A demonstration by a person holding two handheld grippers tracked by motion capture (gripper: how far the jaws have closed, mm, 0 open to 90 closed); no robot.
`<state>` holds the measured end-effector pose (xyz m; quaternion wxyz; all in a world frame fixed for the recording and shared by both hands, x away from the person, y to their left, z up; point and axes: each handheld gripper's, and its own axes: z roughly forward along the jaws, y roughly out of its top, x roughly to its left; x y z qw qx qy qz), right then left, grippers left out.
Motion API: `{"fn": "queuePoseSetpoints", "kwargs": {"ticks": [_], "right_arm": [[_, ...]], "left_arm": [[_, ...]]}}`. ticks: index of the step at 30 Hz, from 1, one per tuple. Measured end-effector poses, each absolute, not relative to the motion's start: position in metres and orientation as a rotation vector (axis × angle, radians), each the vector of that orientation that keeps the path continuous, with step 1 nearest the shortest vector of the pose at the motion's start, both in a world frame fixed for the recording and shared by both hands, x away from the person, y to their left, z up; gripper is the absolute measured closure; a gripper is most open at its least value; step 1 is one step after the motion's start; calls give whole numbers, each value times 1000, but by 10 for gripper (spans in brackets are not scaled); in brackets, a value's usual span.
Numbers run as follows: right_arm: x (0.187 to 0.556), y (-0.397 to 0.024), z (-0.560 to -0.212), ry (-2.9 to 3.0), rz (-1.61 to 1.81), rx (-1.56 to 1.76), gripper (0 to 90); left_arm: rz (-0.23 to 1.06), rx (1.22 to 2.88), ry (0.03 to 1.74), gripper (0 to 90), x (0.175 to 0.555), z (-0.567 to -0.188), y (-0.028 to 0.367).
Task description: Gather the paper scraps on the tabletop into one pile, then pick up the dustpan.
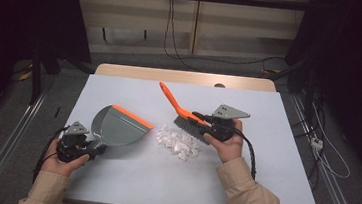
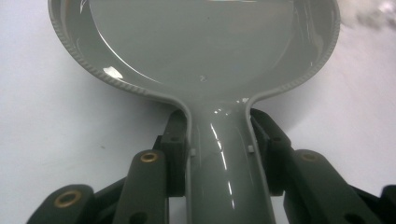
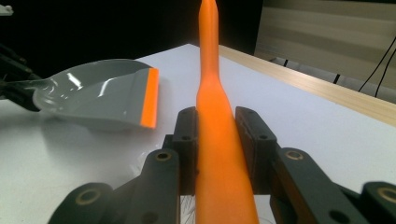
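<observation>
A grey dustpan with an orange lip lies left of centre on the white table top, lip facing right. My left gripper is shut on its handle. In the left gripper view the pads press both sides of the grey dustpan handle. An orange-handled brush with grey bristles hangs over the middle, handle pointing up-left. My right gripper is shut on it; the right gripper view shows the orange handle clamped between the pads. A pile of white scraps lies between dustpan and brush.
The wooden table edge runs along the far side, with cables on the floor beyond. Metal rails flank the table. The dustpan also appears left in the right gripper view.
</observation>
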<state>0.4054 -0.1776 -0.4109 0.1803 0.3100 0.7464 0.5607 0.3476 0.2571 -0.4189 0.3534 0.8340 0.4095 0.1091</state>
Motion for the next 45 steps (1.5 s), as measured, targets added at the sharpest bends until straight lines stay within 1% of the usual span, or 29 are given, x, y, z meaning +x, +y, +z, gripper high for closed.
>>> {"fn": "queuePoseSetpoints", "kwargs": {"ticks": [10,20,30,35,39,41,43,45], "right_arm": [[409,-178,-411,2105,1583,886,711],[409,-180,-411,2089,1563,903,712],[403,-200,-414,2055,1464,976,712],[395,-216,-422,2048,1389,1034,711],[388,-222,-426,2054,1365,1096,709],[386,-221,-424,2054,1310,1118,698],[384,-218,-421,2085,1295,1166,652],[384,-214,-419,2131,1229,1185,638]], "left_arm": [[242,2230,923,628,339,-417,256],[185,2312,802,628,335,-420,243],[140,2336,739,627,333,-422,234],[127,2352,710,627,332,-424,230],[109,2349,693,627,333,-423,230],[106,2347,692,627,333,-424,230],[95,2354,682,627,333,-425,229],[93,2360,673,627,333,-425,229]]}}
